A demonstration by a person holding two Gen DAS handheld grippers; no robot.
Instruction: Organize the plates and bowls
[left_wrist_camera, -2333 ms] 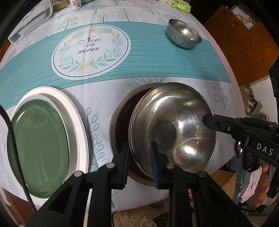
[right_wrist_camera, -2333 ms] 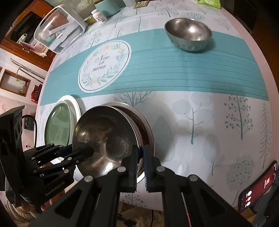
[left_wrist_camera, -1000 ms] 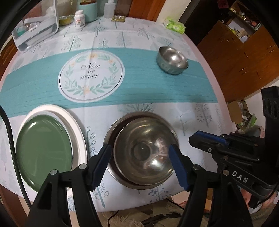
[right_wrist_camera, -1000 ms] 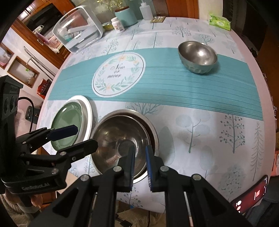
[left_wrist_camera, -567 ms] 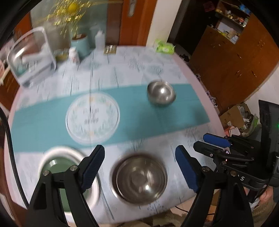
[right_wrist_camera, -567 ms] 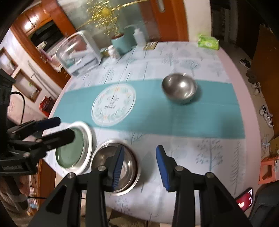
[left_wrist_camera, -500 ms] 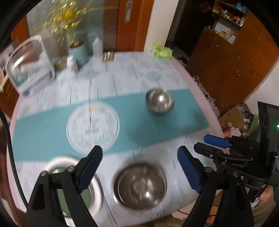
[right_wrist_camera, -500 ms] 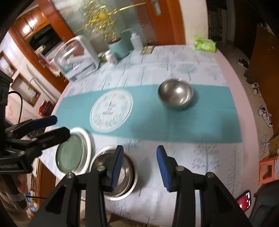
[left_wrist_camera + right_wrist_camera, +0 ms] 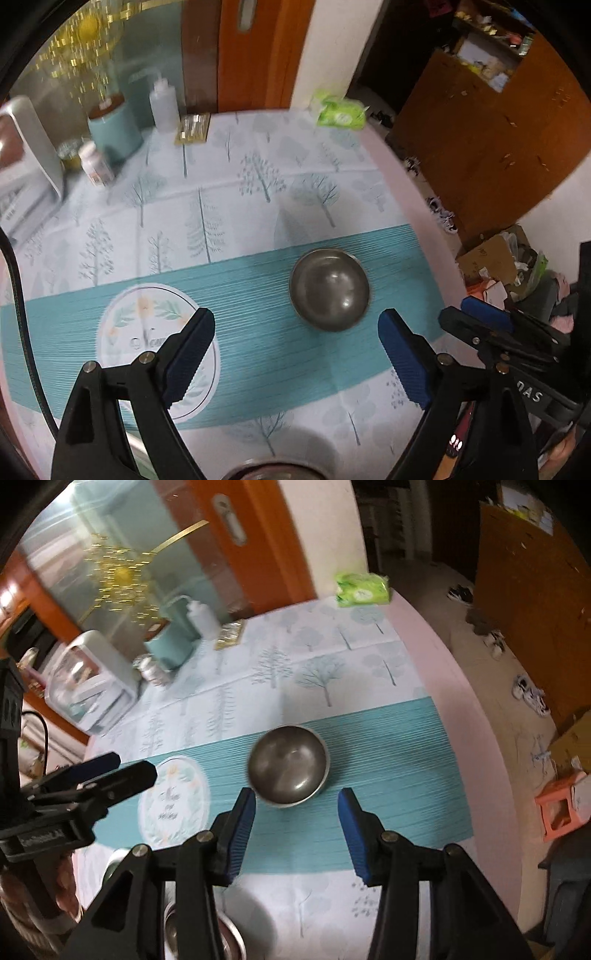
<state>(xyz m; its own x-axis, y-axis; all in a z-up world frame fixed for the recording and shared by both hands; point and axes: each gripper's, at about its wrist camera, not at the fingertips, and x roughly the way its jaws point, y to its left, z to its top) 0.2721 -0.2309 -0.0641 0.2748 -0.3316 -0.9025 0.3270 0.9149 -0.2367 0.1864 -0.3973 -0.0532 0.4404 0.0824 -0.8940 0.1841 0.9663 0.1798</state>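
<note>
A small steel bowl (image 9: 329,288) sits upright and alone on the teal band of a tree-printed tablecloth (image 9: 236,184), right of centre in the left wrist view and near the middle of the right wrist view. The left gripper (image 9: 295,350) hangs above the cloth with its blue-padded jaws spread wide and nothing between them; the bowl lies beyond the tips, apart from both pads. The right gripper (image 9: 297,834) also holds nothing; its jaws are opening, and the bowl sits just past the tips, nearer the left-hand pad in that frame, without touching it. A round printed emblem (image 9: 173,805) marks the cloth left of the bowl. At the bottom edge of both frames the rim of another steel bowl (image 9: 207,938) just shows. Along the far side of the table, in the upper left of the frames, stand a teal pot (image 9: 114,129), a squeeze bottle (image 9: 164,105), a small white bottle (image 9: 96,162) and a clear plastic box (image 9: 92,683). A green wipes pack (image 9: 362,585) lies at the far edge, upper centre.
</note>
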